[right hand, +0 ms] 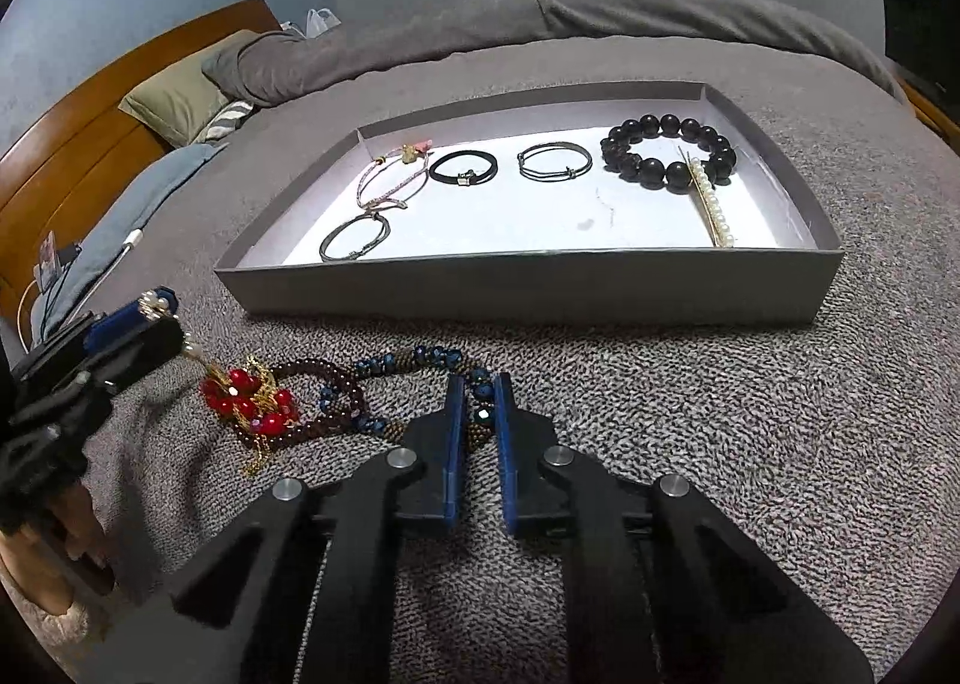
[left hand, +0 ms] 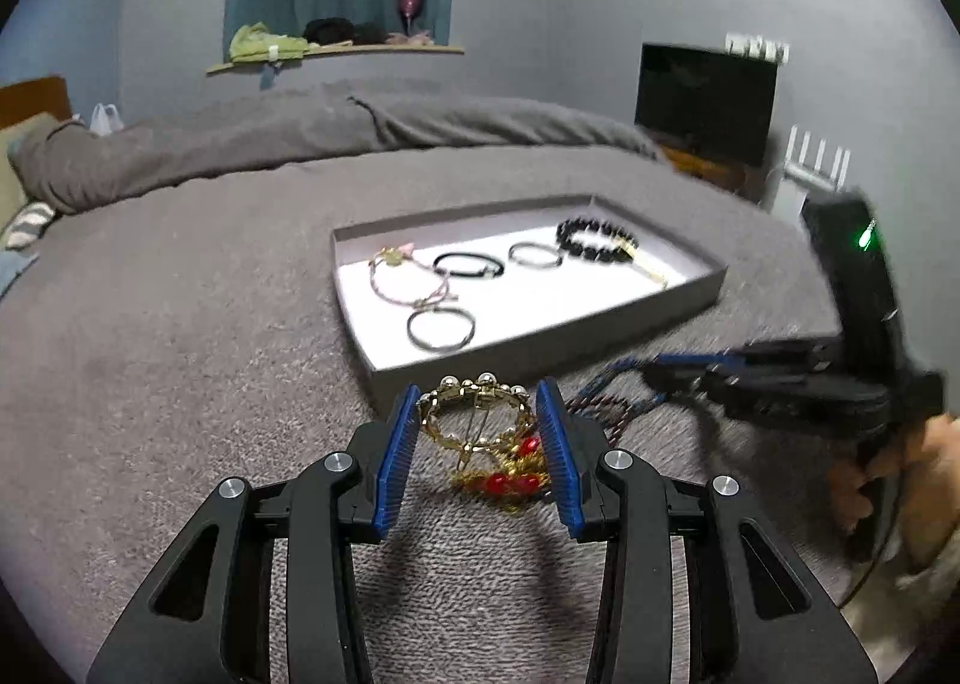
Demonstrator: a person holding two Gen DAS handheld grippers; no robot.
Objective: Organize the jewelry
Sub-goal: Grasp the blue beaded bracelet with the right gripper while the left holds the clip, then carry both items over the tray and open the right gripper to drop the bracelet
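Grey, fuzzy bedding (right hand: 690,414) covers the whole bed, and all the jewelry lies on it or in one shallow grey tray (right hand: 528,288) with a white floor.

Between the blue pads of the left gripper (left hand: 477,444) sits a gold ring-shaped piece with pearls (left hand: 480,402). The pads stand partly apart, one on each side of it, and the piece appears lifted; whether both pads press on it I cannot tell for sure, but it hangs there between them. A cluster of red beads on gold chain (left hand: 510,480) hangs from it down toward the bedding.

The right gripper (right hand: 478,402) has its fingers almost together — they pinch a blue-and-bronze beaded bracelet (right hand: 420,360), which lies on the bedding in front of the tray. Just beside it, touching, lies one dark red-brown beaded bracelet (right hand: 324,402).

Inside the tray I count six pieces: one pink cord bracelet (right hand: 390,174), one black band (right hand: 463,168), two thin grey bangles — one in the back row (right hand: 555,162), one near the front wall (right hand: 354,237) — one bracelet of large black beads (right hand: 669,150), and one gold pin with a row of pearls (right hand: 714,204) resting partly on those black beads.

Behind the bed are one folded grey duvet (right hand: 540,18), a wooden headboard (right hand: 90,114) and one dark screen (left hand: 705,102).
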